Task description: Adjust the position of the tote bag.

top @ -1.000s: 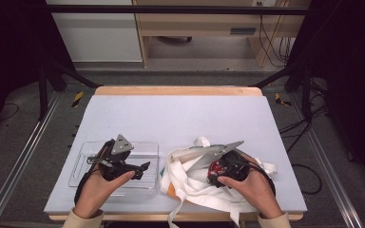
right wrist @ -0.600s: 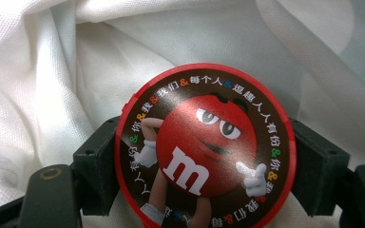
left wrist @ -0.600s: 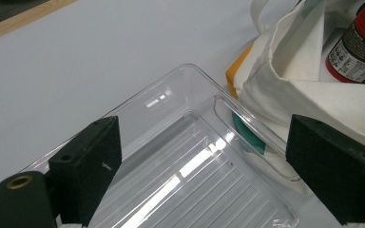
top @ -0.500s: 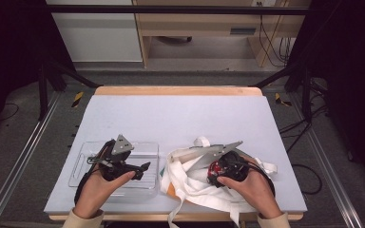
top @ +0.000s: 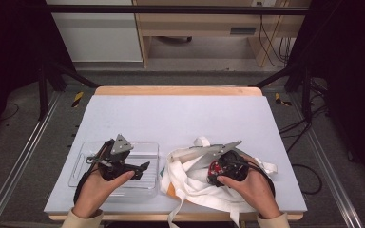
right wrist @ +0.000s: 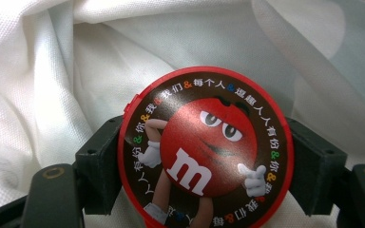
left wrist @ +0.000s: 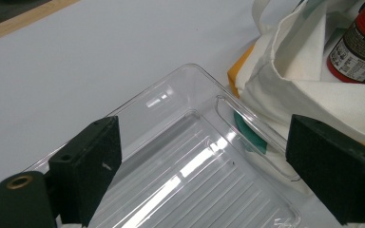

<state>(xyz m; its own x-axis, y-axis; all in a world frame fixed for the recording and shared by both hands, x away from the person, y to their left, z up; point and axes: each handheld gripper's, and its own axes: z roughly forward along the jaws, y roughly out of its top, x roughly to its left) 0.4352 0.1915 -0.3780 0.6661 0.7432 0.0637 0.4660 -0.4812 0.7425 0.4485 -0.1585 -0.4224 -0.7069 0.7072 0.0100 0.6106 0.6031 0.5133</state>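
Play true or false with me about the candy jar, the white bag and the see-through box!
1. The right tool has its jaws on both sides of the red-lidded candy jar. True.
2. The candy jar sits in the clear tray. False: it is inside the white cloth bag.
3. The left tool grips a spoon. False: its jaws stand open above the clear tray, with nothing between them.
4. The clear tray has nothing in it. True.
5. The white cloth bag lies to the right of the clear tray in the high view. True.
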